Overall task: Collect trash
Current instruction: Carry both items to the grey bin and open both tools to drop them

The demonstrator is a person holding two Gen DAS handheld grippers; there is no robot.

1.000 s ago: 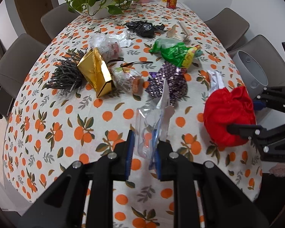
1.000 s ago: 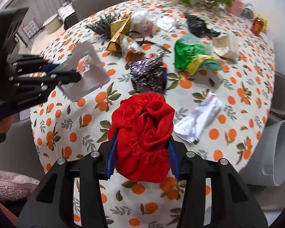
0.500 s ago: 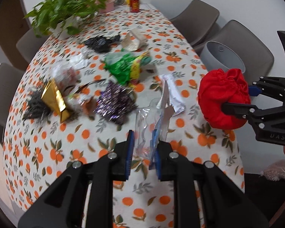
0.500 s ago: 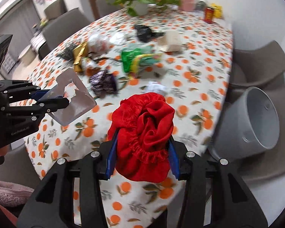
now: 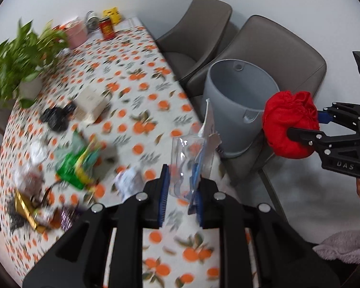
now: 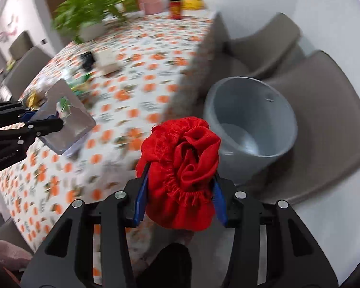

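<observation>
Left gripper [image 5: 181,192] fingers narrow, clamped on a clear plastic bag [image 5: 192,158] held above the surface [image 5: 136,110] edge. Right gripper [image 6: 178,206] fingers closed on a bunched red cloth pouch [image 6: 180,175], off the surface, near the grey bin [image 6: 249,124]. Bin sits on a grey chair [image 6: 324,129] seat, just beside the surface; second chair [image 5: 199,26] behind it. More trash on the surface: green wrapper [image 5: 79,165], black bag [image 5: 56,118], white box [image 5: 91,100], gold wrapper [image 5: 24,208], all blurred. Plant [image 5: 19,55], red can [image 5: 106,27] at far end. Bin's base hidden behind the pouch in right wrist view.
</observation>
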